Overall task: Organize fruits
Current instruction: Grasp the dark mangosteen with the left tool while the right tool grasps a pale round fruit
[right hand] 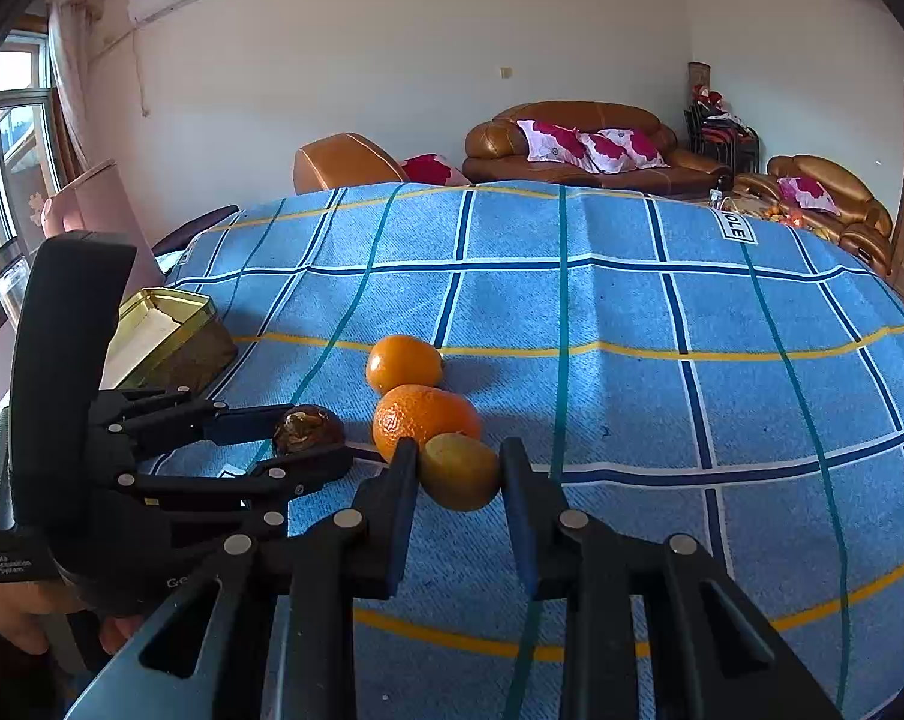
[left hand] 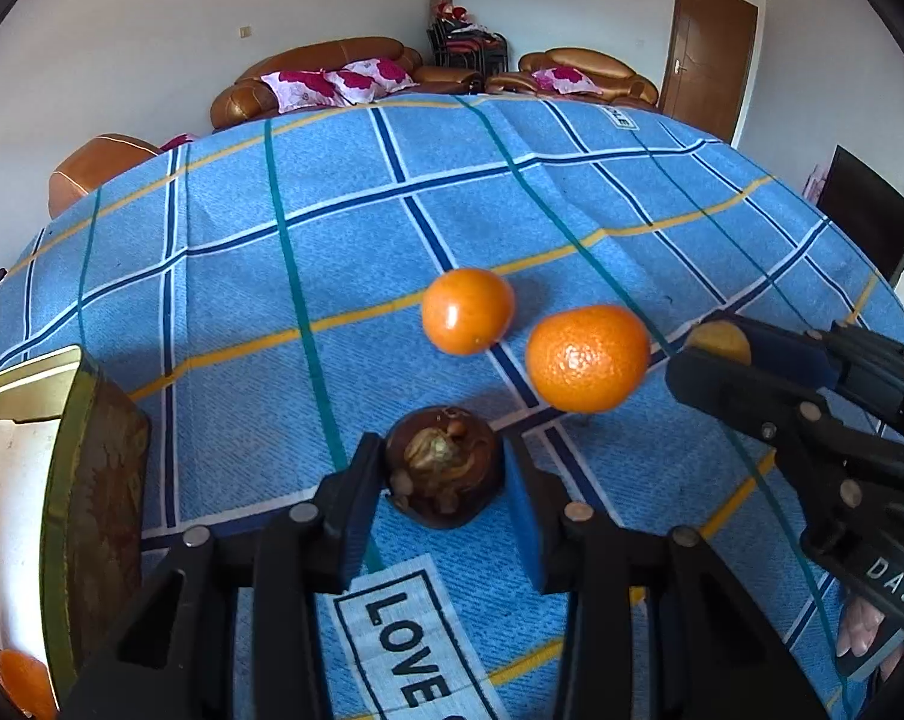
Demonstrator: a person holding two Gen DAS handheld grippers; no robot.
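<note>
1. The left gripper has its fingers closed narrow on a dark brown fruit, which sits between the pads and low over the blue checked cloth on the desk.
2. The right gripper holds a small yellow-green fruit pinched between its fingers, also just above the cloth.
3. The likely goal, an open gold tin, lies to the left of the left fingers and close by; the left hand is the nearer one. From the right fingers it lies far left, beyond the left gripper.
4. A rough-skinned orange sits just ahead of the right fingers, almost touching them, and a smoother orange lies beyond it.
5. Nothing stands between the left fingers and the tin; the right hand's path would cross the left gripper.
</note>
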